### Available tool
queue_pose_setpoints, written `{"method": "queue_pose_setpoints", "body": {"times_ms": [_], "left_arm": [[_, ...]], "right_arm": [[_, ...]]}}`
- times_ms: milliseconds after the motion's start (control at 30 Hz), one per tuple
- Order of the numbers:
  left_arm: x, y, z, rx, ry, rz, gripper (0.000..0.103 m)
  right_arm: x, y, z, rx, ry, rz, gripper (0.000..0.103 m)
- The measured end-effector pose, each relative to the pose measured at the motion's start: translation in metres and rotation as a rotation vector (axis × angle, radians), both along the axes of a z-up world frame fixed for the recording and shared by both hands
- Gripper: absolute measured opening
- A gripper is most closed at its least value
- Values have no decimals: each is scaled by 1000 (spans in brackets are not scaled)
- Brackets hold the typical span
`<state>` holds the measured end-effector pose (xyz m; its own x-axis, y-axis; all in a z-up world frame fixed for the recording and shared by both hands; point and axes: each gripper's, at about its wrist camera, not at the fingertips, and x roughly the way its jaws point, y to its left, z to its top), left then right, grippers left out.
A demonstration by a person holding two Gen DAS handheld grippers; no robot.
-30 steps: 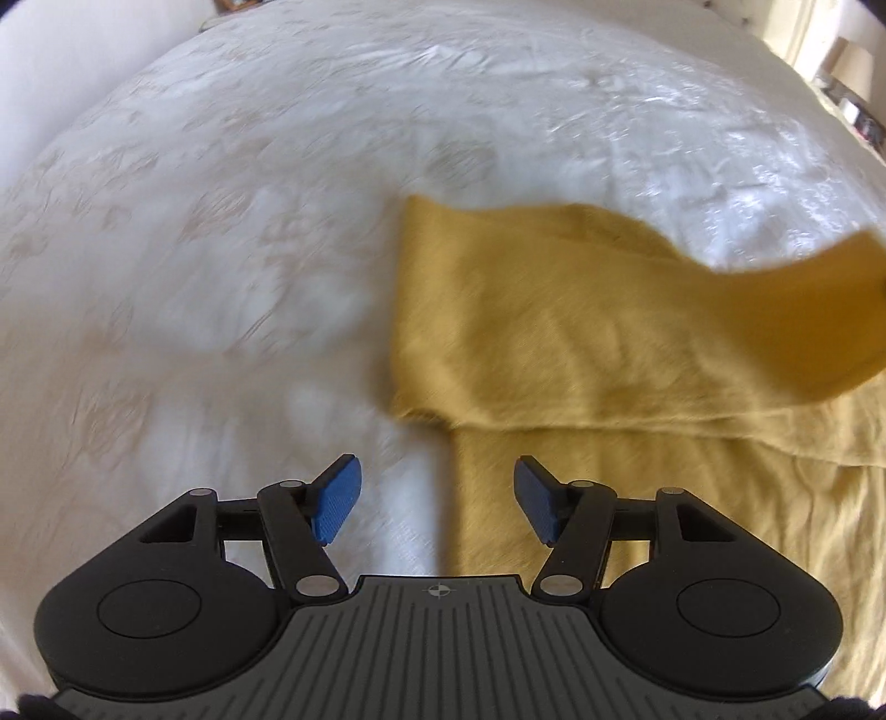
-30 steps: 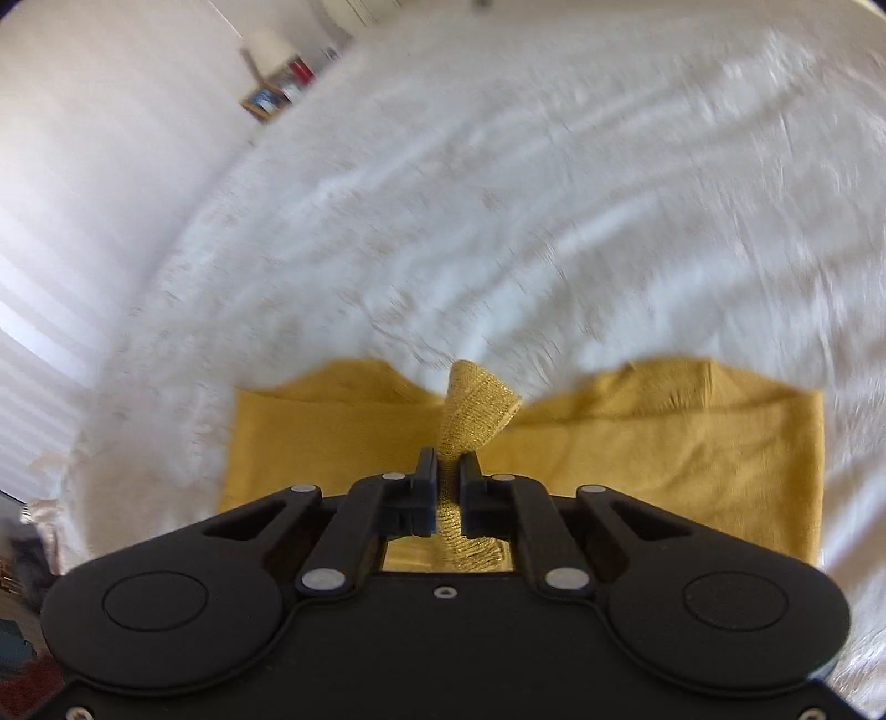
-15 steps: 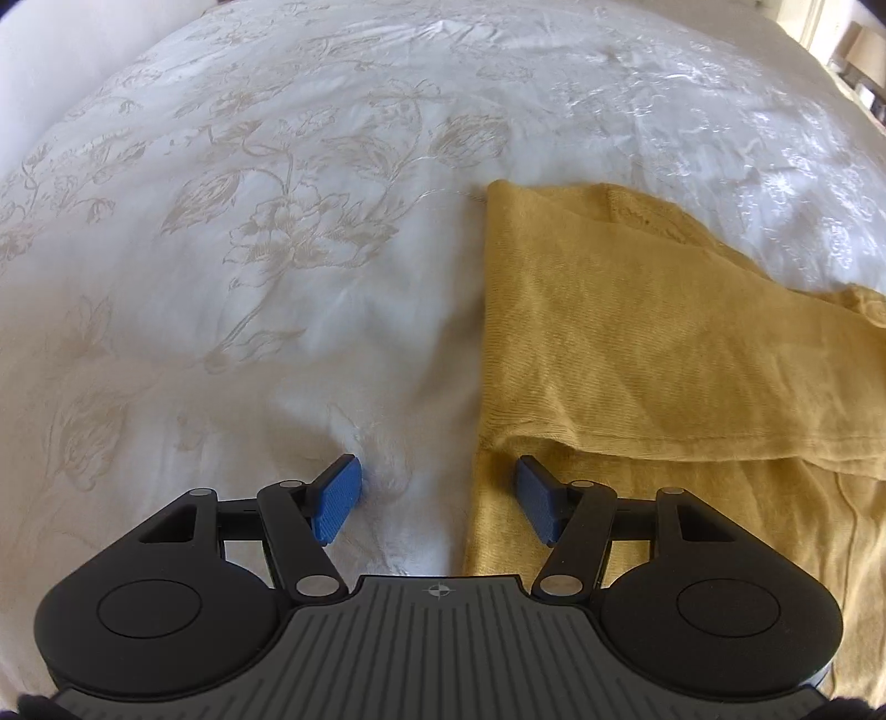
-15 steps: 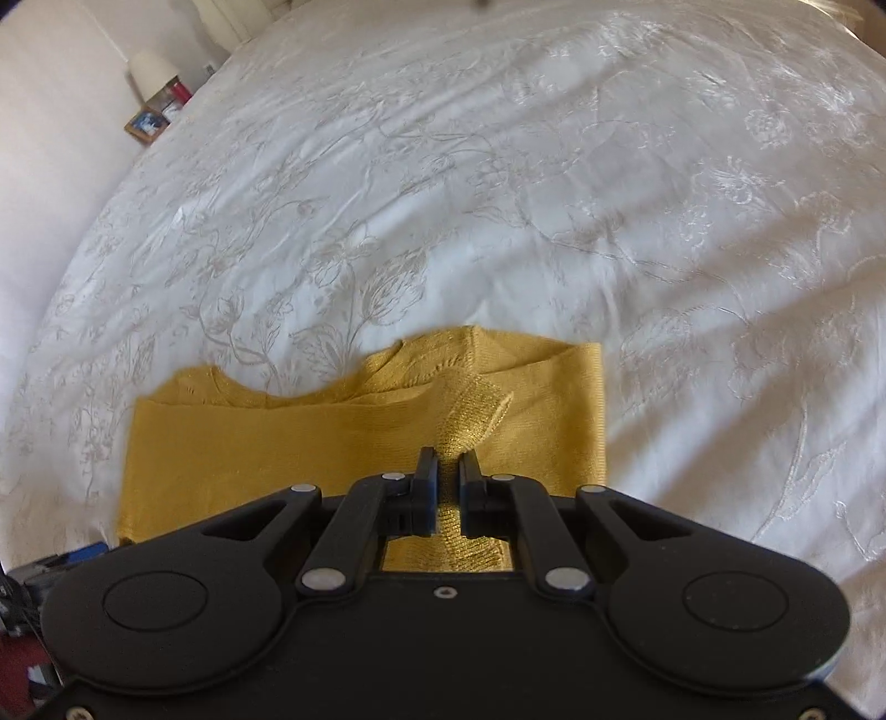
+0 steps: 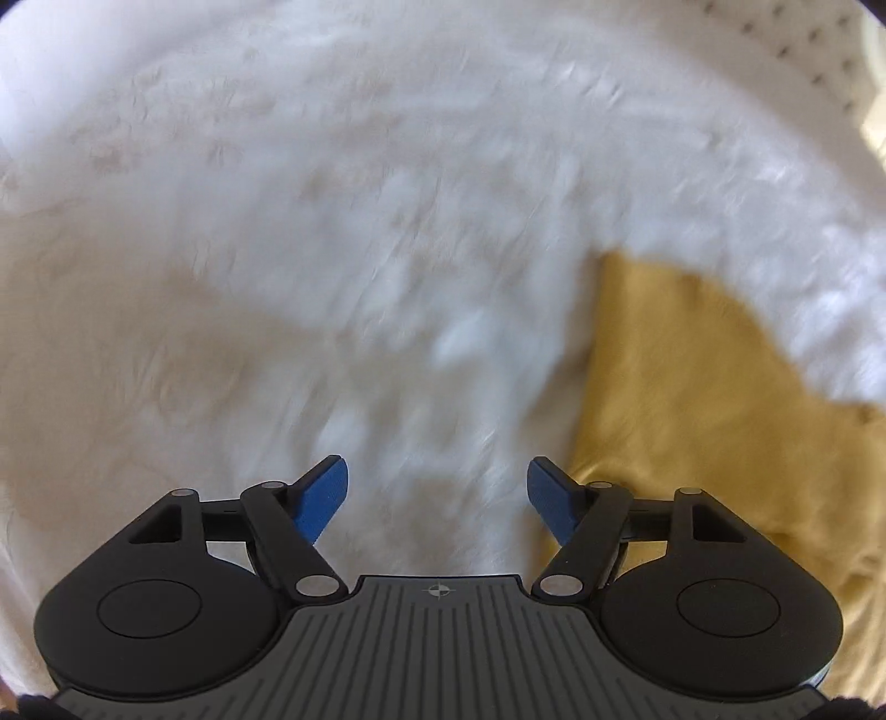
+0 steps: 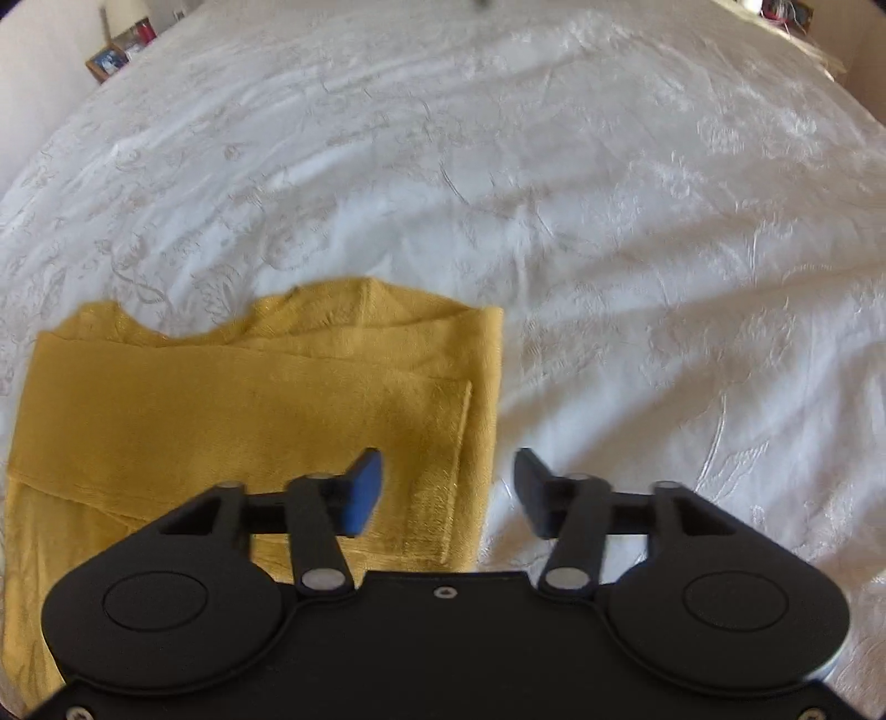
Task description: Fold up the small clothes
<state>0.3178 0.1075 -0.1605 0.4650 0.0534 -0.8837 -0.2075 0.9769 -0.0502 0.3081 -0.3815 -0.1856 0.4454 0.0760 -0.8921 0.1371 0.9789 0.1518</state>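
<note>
Right hand-held gripper (image 6: 448,490): jaws have just been opening, now apart, nothing pinched; the sleeve end it carried lies flat beneath the gap and its left finger. Mustard top (image 6: 249,421) sits under and ahead-left of this hand-held gripper, folded into a rough rectangle on the bed (image 6: 637,221); its right edge runs up from between the fingers, neckline dip at the far side. Near part of the garment is hidden behind the gripper body, left side cut off by the frame edge. Past the bed at far left, a small cabinet (image 6: 119,50) with framed pictures, too small to read. Left hand-held gripper (image 5: 437,501): jaws also just widened, apart, only bedspread between the blue pads (image 5: 324,495). Same mustard top (image 5: 692,421) lies ahead-right of it, near edge tucked behind the right finger, contact unclear. This view is heavily motion-blurred: fold lines and bedspread pattern can't be made out, and the garment runs off the right border.
</note>
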Motion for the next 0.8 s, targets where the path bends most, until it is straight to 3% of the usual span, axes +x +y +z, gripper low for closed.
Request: {"method": "queue_pose_setpoints", "body": {"times_ms": [67,133,233,300,500,633,667,700,800], "left_arm": [[7,-10,11,-12,-48,-51,71],[20,-21,12,-71,-64,-106,73],[49,-36,-2,-204,-16,-141,80],[60,-49,-11,-239,-10,-144,81],[84,-79,-25,-145,-7,-231,82],[98,-74,-46,-6,59,-267,86],[101,-68,-53,-10,75,-265,96],[103,-62,-58,-31,82,-259,100],[104,-53,-62,-65,86,-264,103]], "right_arm": [[2,9,4,-4,-22,28,69],[8,22,3,8,-39,68,86],[20,41,-6,36,-19,114,87],[26,55,-12,43,-16,157,87],[31,82,-24,79,-8,266,93],[36,70,-45,14,71,206,94],[36,64,-49,9,84,192,94],[35,58,-53,13,89,184,97],[33,49,-59,25,90,177,102]]}}
